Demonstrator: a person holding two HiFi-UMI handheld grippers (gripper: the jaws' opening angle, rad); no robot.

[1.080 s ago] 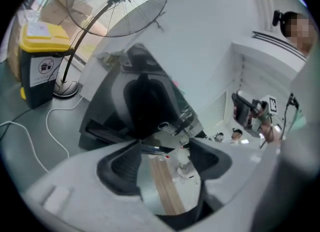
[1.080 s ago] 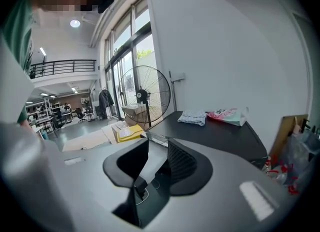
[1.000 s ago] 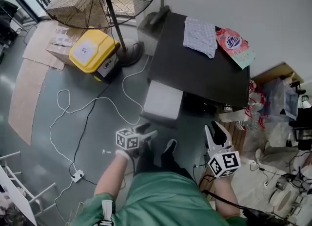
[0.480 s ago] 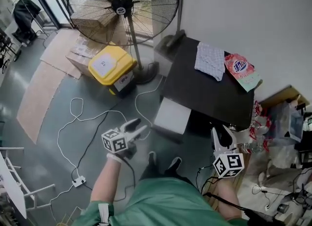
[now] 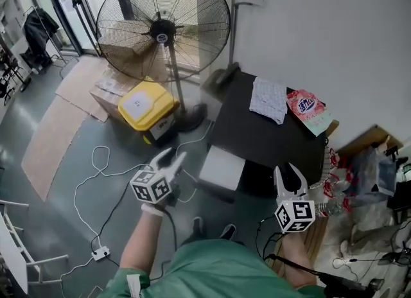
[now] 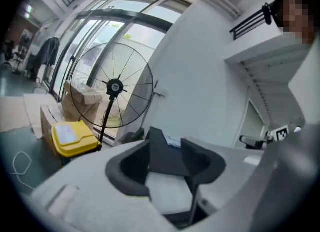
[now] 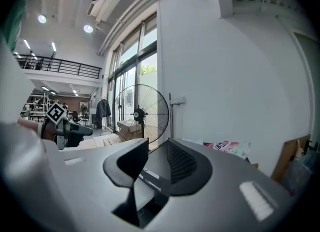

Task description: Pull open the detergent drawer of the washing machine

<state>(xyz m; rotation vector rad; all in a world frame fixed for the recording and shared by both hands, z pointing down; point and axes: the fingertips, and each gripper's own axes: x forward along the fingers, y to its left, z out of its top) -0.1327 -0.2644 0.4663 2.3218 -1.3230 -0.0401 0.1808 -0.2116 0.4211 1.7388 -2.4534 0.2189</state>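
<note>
Black-topped washing machine (image 5: 270, 139) sits vs white wall (image 5: 321, 33); its pale grey detergent drawer (image 5: 221, 167) juts out at front corner, already open. L gripper (image 5: 173, 155) hangs near drawer, not touching, jaws closing w/ nothing btwn. R gripper (image 5: 287, 173) at machine's front, jaws narrowly apart, empty.

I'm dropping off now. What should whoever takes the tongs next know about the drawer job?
Left tongs: empty, jaws closing, in the air short of the washer.
Right tongs: open, empty, in front of the washer's right side.
Washer: a cloth and a detergent pack lie on its dark top. A white part juts from its front left; I cannot tell if it is the drawer.
Done: nothing gripped.
Left: confirm the drawer, then grip and pull it if shut.
</note>
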